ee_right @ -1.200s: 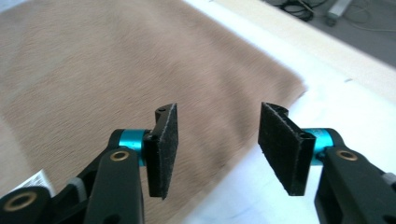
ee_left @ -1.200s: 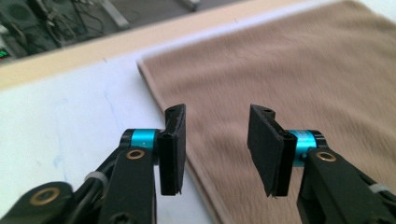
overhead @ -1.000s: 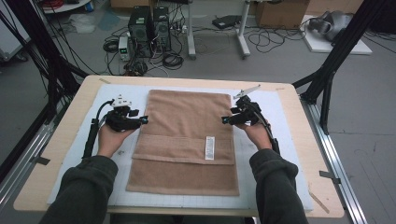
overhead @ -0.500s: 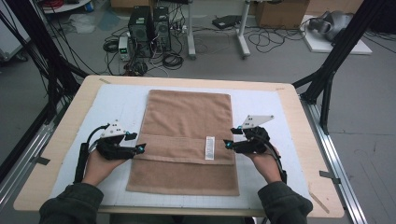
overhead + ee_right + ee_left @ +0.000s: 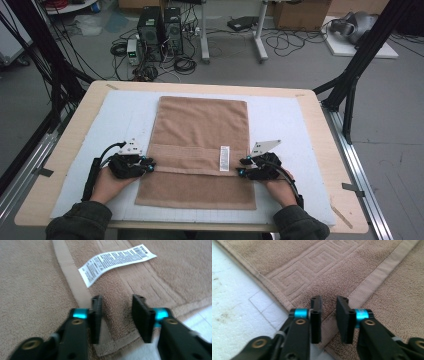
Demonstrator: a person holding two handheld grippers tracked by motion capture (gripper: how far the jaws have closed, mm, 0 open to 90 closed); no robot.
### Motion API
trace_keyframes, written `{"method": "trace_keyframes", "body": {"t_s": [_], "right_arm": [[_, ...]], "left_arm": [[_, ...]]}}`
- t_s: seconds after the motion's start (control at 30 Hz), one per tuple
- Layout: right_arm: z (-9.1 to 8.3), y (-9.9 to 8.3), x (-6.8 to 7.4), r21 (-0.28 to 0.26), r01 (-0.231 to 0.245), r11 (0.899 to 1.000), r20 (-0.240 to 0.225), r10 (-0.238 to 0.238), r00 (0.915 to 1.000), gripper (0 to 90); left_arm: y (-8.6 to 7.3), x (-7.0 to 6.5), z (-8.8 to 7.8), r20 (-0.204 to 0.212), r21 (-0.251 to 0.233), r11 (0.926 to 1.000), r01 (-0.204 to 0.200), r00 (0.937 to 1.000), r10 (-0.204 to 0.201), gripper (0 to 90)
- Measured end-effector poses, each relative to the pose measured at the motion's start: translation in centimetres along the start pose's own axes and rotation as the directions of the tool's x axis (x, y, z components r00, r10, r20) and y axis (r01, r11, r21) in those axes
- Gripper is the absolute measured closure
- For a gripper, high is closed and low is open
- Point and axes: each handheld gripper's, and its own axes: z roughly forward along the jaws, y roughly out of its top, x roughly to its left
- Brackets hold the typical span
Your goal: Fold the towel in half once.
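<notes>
step: I'm set to pinch the towel's (image 5: 200, 150) folded hem, mid-frame | left gripper (image 5: 148, 165), right gripper (image 5: 242, 167): jaws narrowed, just closing astride cloth, not pressing | next: I squeeze fully, lift together

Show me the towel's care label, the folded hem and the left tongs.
care label (image 5: 117, 261): right gripper view, its printed middle.
folded hem (image 5: 192, 151): high view, upper edge.
left tongs (image 5: 329, 315): left gripper view, between fingertips.

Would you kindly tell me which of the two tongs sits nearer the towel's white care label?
The right tongs: the white care label lies just beside them on the folded towel edge.
</notes>
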Motion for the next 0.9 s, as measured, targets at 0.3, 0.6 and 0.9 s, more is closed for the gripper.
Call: {"method": "trace_keyframes", "body": {"t_s": [0.3, 0.6, 0.9], "right_arm": [[-0.5, 0.3, -0.4, -0.036, -0.002, 0.999, -0.025, 0.001, 0.9997, 84.7], [-2.9, 1.2, 0.0, -0.097, 0.005, 0.995, -0.02, -0.007, 0.9998, 84.7], [-5.0, 1.2, 2.2, -0.125, 0.039, 0.991, -0.045, -0.045, 0.998, 84.8]], "left_arm": [[0.5, -0.1, -1.1, -0.008, -0.06, 0.9981, 0.016, 0.9998, -0.016, 86.6], [0.5, -0.4, -3.3, 0.044, -0.156, 0.9868, 0.044, 0.9983, -0.037, 86.6], [-0.4, -2.1, -5.1, 0.022, -0.165, 0.9863, 0.0, 0.9998, 0.003, 89.5]]}}
